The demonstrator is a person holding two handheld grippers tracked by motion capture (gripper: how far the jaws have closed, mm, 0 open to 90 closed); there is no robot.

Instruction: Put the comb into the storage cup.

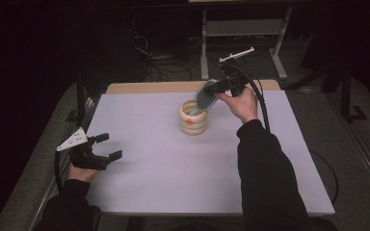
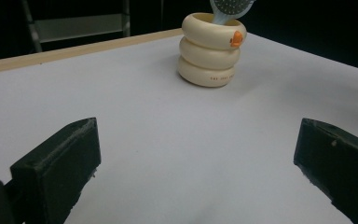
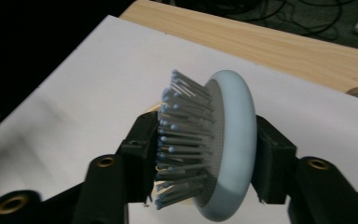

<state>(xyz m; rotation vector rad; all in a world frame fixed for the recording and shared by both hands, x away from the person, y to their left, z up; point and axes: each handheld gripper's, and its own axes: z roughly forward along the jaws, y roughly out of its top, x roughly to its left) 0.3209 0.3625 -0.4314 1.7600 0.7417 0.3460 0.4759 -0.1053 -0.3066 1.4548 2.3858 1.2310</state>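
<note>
A pale blue hairbrush leans with its handle down inside a cream ringed holder near the middle back of the white tabletop. My right gripper is shut on the brush head, one jaw on the bristles and the other on the back. The holder carries a small orange mark, and the brush head pokes out above its rim. My left gripper rests open at the table's left edge, jaws wide apart with nothing between them.
The white tabletop has a wooden strip along its far edge. Behind the table stand a metal frame and tangled cables on the floor. A black cable trails from the right gripper.
</note>
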